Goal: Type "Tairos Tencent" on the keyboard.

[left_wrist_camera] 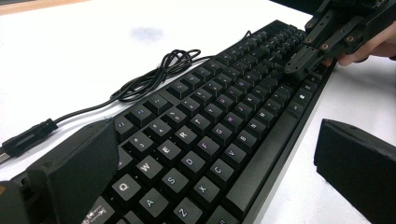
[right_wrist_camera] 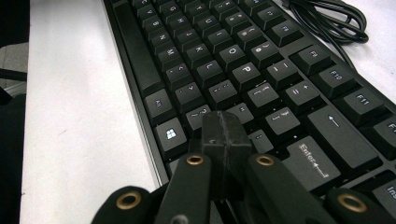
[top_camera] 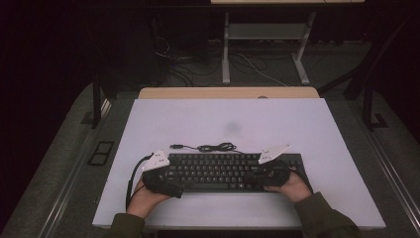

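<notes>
Keyboard (top_camera: 233,171) lay on the white table (top_camera: 228,119) beneath both tools, dark floor around. Right gripper (right_wrist_camera: 224,135) was fully closed, empty, over the keys; left gripper (left_wrist_camera: 210,154) stood wide, straddling the keyboard's end.

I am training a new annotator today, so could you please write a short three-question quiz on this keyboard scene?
1. True or false: the right gripper has its jaws shut together above the keyboard.
2. How do the left gripper jaws stand? A) wide apart, straddling the keyboard's end B) shut on the cable C) shut together over the keys
3. Where does the keyboard's coiled cable lie on the white table?

Key: 1 true. 2 A. 3 Just beyond the keyboard's far edge, unplugged.
</notes>
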Motion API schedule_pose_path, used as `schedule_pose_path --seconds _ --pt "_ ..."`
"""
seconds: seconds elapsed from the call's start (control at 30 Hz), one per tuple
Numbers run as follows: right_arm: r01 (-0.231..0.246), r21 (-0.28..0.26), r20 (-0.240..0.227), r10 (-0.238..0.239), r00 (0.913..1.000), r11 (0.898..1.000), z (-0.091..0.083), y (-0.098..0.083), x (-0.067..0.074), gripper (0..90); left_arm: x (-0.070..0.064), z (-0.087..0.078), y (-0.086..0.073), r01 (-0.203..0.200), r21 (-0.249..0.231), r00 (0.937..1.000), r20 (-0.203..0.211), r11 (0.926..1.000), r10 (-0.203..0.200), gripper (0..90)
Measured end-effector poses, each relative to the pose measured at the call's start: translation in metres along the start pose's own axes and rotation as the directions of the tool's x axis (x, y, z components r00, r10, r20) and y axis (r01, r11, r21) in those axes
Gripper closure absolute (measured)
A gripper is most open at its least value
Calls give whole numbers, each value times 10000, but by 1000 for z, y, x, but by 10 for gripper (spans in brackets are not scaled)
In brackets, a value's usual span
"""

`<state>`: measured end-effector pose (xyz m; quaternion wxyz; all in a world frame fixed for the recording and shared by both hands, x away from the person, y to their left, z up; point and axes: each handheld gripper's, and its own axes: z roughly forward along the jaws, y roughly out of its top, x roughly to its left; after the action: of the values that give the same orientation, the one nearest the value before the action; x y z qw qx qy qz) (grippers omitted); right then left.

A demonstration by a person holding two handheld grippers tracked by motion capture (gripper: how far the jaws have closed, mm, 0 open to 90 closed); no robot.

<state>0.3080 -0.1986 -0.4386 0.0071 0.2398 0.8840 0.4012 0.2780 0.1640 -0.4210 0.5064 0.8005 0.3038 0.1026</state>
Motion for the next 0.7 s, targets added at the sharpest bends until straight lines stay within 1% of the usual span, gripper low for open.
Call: schedule_pose_path --seconds 0.17,0.33,0.4,0.53,0.6,0.7 --pt "6 17 36 -6 10000 10000 0 0 0 894 -1 2 2 -50 60 10000 -29 10000 50 0" --pt "-24 24 32 24 10000 10000 0 0 1 895 -1 8 6 -112 47 9999 -73 9999 112 0" --pt "1 30 51 -2 10000 10000 0 0 0 894 -1 11 7 -117 114 9999 -99 9999 118 0" --pt "-24 22 38 24 10000 10000 0 0 1 894 -1 17 10 -62 110 10000 -39 9999 62 19" --pt "-24 24 40 24 10000 10000 0 0 1 895 -1 20 11 -55 126 10000 -22 9999 55 44" --pt "-16 17 51 15 10000 10000 0 0 1 894 0 23 12 -26 142 10000 -71 9999 27 63"
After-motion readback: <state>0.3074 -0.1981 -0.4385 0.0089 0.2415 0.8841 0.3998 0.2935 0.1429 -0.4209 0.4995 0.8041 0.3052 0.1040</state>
